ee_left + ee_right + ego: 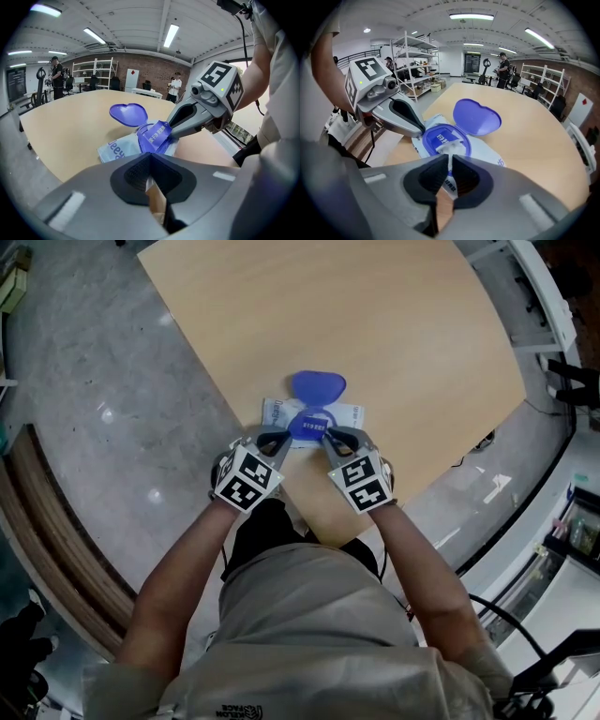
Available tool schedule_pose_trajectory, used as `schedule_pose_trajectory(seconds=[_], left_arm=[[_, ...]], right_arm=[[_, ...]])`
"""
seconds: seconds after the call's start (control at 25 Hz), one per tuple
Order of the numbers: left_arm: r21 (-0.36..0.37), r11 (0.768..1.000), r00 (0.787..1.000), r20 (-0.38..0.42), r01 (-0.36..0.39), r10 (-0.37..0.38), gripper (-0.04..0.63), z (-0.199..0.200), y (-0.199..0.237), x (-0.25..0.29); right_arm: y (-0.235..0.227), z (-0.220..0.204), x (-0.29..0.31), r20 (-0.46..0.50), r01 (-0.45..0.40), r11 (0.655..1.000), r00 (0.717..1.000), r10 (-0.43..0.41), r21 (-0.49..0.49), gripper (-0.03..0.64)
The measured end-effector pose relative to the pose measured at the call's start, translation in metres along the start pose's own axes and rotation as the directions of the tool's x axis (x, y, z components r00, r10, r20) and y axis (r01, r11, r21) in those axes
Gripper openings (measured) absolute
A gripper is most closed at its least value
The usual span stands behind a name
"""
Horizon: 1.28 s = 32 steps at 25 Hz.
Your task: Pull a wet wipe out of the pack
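I hold the wipe (446, 147) pinched in the nearly closed right gripper (448, 159), just above the open pack (489, 157). The left gripper (150, 157) is fully closed and empty, tip on the pack.

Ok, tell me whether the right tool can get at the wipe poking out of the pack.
Likely yes: the lid is flipped open, the wipe stands up from the pack, and the right tool has it between its jaws, seemingly pinched. The left tool sits at the pack's edge, clear.
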<state>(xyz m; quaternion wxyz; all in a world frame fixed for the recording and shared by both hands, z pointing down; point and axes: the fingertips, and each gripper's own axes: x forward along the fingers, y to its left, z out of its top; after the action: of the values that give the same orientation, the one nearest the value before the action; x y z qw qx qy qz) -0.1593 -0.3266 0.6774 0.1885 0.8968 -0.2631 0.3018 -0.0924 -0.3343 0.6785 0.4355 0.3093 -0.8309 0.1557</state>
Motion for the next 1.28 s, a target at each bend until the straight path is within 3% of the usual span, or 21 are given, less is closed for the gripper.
schedule_pose_trajectory(seconds=[0.2, 1.28], left_arm=[[0.007, 1.0, 1.0, -0.003, 0.004, -0.004, 0.006, 0.004, 0.001, 0.0], [0.058, 0.998, 0.998, -0.062, 0.004, 0.0, 0.006, -0.007, 0.0, 0.033]], right_arm=[[-0.003, 0.003, -0.004, 0.011, 0.012, 1.0, 1.0, -0.013, 0.021, 0.008], [-0.046, -0.015, -0.059, 0.097, 0.145, 0.981, 0.983, -0.159, 0.132, 0.005]])
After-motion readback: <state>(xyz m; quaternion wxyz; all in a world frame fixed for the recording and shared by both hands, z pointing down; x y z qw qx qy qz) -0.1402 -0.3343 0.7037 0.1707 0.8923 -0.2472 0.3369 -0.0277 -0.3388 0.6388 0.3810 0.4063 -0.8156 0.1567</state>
